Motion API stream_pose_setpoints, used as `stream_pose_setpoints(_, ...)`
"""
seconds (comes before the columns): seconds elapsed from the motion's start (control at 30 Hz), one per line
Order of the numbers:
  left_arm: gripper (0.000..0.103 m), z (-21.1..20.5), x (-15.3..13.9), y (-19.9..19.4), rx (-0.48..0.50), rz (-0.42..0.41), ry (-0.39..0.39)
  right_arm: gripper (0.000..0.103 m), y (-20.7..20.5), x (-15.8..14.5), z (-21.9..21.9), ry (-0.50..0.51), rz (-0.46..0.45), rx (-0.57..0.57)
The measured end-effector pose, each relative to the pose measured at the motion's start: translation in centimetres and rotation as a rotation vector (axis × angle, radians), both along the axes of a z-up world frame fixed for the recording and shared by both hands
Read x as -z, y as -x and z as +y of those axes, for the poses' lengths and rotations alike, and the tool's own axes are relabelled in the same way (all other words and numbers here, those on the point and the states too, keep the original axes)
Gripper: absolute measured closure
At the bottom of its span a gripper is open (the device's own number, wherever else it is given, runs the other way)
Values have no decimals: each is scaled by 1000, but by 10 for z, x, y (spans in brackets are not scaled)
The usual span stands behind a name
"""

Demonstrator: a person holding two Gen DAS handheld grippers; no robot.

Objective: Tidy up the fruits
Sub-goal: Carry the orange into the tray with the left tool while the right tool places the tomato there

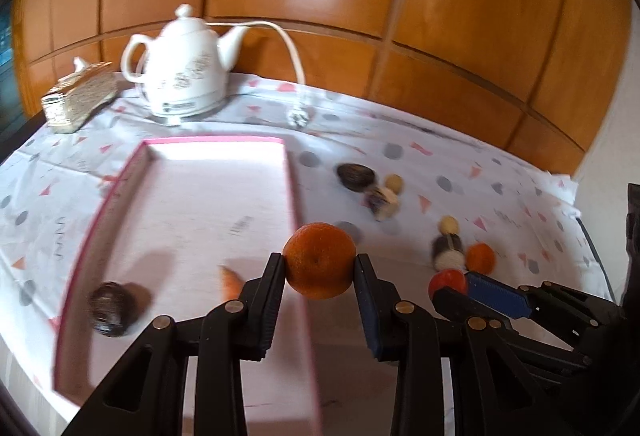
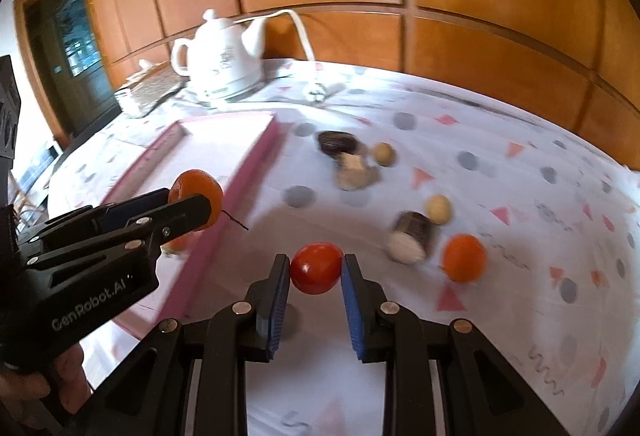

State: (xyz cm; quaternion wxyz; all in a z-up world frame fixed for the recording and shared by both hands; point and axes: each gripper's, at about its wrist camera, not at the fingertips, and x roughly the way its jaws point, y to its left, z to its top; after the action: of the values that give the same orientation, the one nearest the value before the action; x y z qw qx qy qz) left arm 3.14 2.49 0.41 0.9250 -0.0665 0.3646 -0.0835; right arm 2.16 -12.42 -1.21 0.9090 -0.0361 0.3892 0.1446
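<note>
My left gripper is shut on an orange tangerine, held above the right wall of the pink box; from the right wrist the same gripper and tangerine show at the left. My right gripper is shut on a red tomato, above the tablecloth to the right of the box; the tomato also shows low right in the left wrist view. Inside the box lie a dark round fruit and an orange piece.
On the patterned tablecloth lie another tangerine, two dark-and-white fruits, a dark fruit and two small tan balls. A white kettle with a cord and a tissue box stand at the back by wooden panels.
</note>
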Motion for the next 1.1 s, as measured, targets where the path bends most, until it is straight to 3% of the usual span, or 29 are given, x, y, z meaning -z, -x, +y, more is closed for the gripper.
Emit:
stream_pose_setpoints(0.37, 66, 88, 0, -15, -226, -10, -37, 76, -30, -23, 80, -67, -26, -151)
stream_pose_setpoints(0.43, 59, 98, 2, -17, -257, -8, -34, 75, -41, -25, 90, -116, -5, -175)
stream_pose_setpoints(0.5, 50, 104, 3, -15, -273, -8, -28, 67, -50, -25, 99, -140, 2, -167)
stream_pose_setpoints(0.6, 47, 107, 5, -11, -304, 0, -39, 61, -54, -22, 106, -146, 22, -151)
stream_pose_setpoints(0.77, 42, 108, 12, -6, -339, 36, -26, 50, -44, -9, 97, -90, 18, -111)
stream_pose_setpoints(1.1, 30, 72, 4, 2, -276, 0, -68, 48, -20, 8, 41, -37, -35, 30)
